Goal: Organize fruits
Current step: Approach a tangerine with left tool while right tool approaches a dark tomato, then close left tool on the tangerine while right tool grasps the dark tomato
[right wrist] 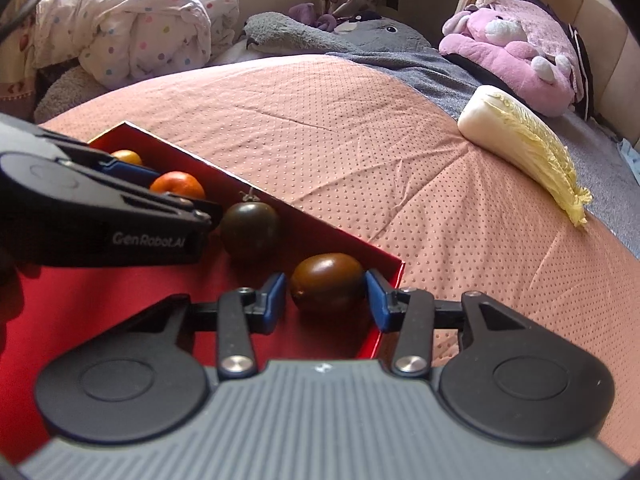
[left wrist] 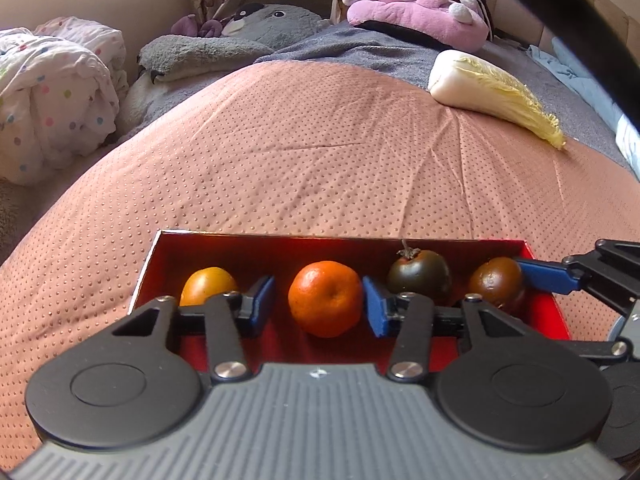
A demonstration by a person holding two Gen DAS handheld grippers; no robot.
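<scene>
A: Left gripper (left wrist: 319, 307): its blue fingers (left wrist: 262, 300) stand apart on either side of the round orange mandarin (left wrist: 325, 298), a gap showing on both sides, so released, not gripping. Right gripper (right wrist: 326, 294): fingers spread around the dark brown oval tomato (right wrist: 327, 287); the right pad looks to touch its skin, the left stands clear. Not clenched.

B: Where does the fruit sit?

A: All four in the shallow red cardboard box (left wrist: 280, 246) on the salmon dotted bedspread (left wrist: 300, 152), in a row along the box's far wall: small yellow-orange fruit (left wrist: 208, 284) toward the left corner, mandarin, dark green stemmed tomato (left wrist: 419, 274), brown tomato toward the right corner.

B: Advice?

A: If you are letting go, lift straight up so neither pad nudges a fruit out of line. If gripping, close gently; I'd judge ripe tomatoes bruise.

B: Unclear?

A: The box's near wall is hidden behind both gripper bodies. The pale napa cabbage (right wrist: 524, 140) lies near the bedspread's far right edge; whether it belongs to the task I cannot tell.
</scene>
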